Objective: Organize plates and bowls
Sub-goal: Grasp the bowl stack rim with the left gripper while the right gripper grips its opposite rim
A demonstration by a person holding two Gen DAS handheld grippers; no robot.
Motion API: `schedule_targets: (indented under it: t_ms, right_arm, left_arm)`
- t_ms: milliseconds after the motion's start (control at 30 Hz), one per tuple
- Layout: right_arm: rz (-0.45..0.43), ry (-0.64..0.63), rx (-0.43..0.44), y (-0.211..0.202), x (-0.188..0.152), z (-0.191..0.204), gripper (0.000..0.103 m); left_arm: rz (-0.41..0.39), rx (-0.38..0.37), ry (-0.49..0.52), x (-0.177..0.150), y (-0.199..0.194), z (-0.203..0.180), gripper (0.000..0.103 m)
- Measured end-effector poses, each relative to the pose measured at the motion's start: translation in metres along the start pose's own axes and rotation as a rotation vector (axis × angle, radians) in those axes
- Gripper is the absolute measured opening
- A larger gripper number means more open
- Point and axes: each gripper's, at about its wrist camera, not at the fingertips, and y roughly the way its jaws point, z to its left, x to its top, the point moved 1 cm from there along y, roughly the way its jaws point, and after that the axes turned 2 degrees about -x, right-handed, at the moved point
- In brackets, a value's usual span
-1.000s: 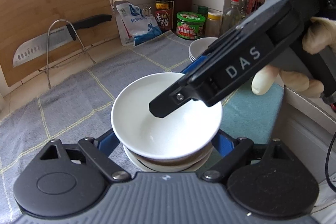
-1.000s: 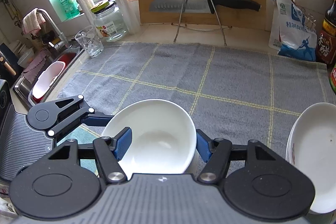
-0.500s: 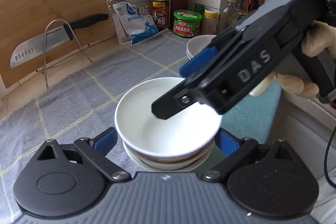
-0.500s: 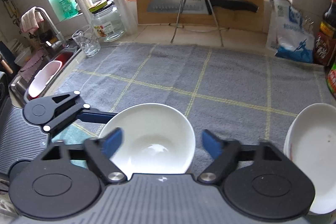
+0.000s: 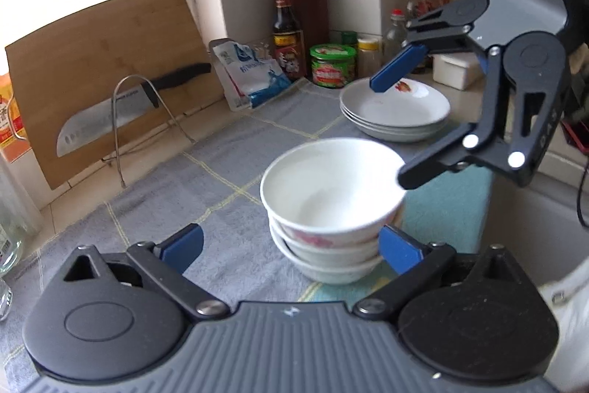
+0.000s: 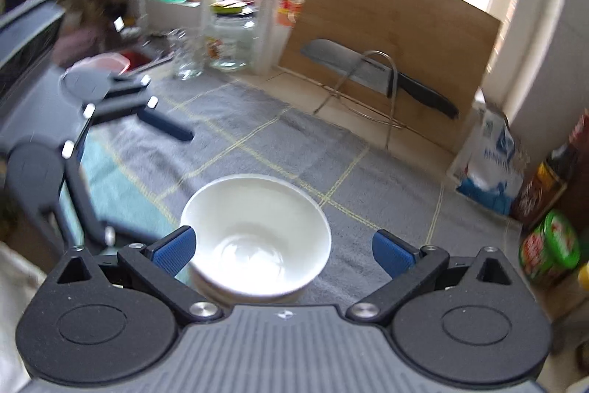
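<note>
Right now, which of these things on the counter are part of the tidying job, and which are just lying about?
Part of the job:
- stack of bowls
- stack of plates
- left gripper and right gripper, both with jaws opening, nothing held

Just lying about:
- knife on its wire stand
- cutting board
- sauce bottle
- green-lidded jar
- blue-and-white bag
</note>
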Motion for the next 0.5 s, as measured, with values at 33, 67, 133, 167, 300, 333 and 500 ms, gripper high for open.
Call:
schedule_targets:
  t_ms: [33,67,133,167,300,333,500]
  right_arm:
    - [0.016,-0.022,0.0,0.001,-0.003,0.003,0.103]
    - [0.033,-0.04,0.0,0.002,-0.007,0.005,0.103]
    - [0.08,-0.076,-0.009,0.011,-0.017,0.011,0.103]
    - [0.104,-0.092,-0.015,0.017,-0.021,0.013,0.103]
    - [0.174,-0.109,-0.007,0.043,-0.041,0.017,0.103]
    - [0.192,-0.102,-0.001,0.05,-0.043,0.016,0.103]
    - [0.203,-0.085,0.036,0.072,-0.044,0.01,0.103]
  left_arm:
    - [0.014,-0.012,0.001,-0.003,0.0,0.002,0.101]
    - [0.03,-0.025,-0.002,-0.005,0.001,0.004,0.101]
    - [0.058,-0.037,-0.009,-0.011,0.006,0.008,0.101]
    - [0.073,-0.039,-0.012,-0.013,0.01,0.01,0.101]
    - [0.112,-0.068,0.004,-0.021,0.029,0.017,0.101]
    - [0.126,-0.074,0.013,-0.023,0.035,0.017,0.101]
    - [0.178,-0.125,0.084,-0.025,0.057,0.012,0.101]
